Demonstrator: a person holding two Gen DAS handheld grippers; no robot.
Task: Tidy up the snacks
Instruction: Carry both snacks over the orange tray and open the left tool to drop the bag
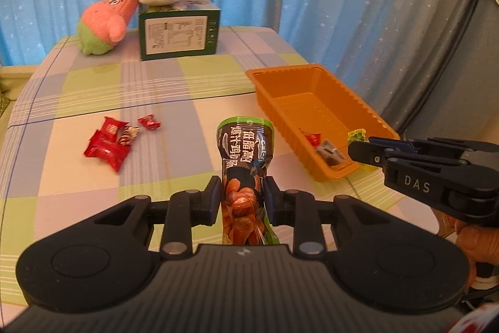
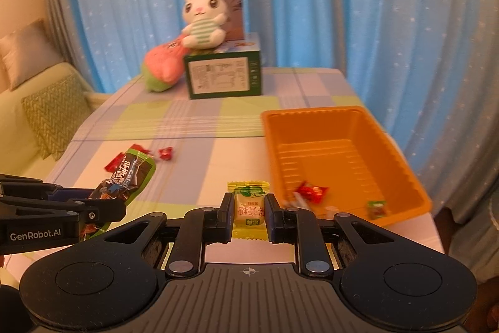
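The left gripper [image 1: 241, 197] fingers clench a long dark green-edged snack pouch [image 1: 244, 164], its long axis pointing away. The right gripper [image 2: 249, 213] fingers grasp a small yellow wrapped candy [image 2: 249, 209], lengthwise forward, near the orange plastic tray [image 2: 402, 152].

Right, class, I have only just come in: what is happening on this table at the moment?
A person is sorting snacks with a handheld gripper in each hand. The left gripper is shut on a tall dark snack packet; the right gripper is shut on a small yellow-wrapped candy. Both are held above the checked tablecloth, near the orange tray, which already holds a few wrapped sweets. Several red-wrapped snacks are not yet in the tray.
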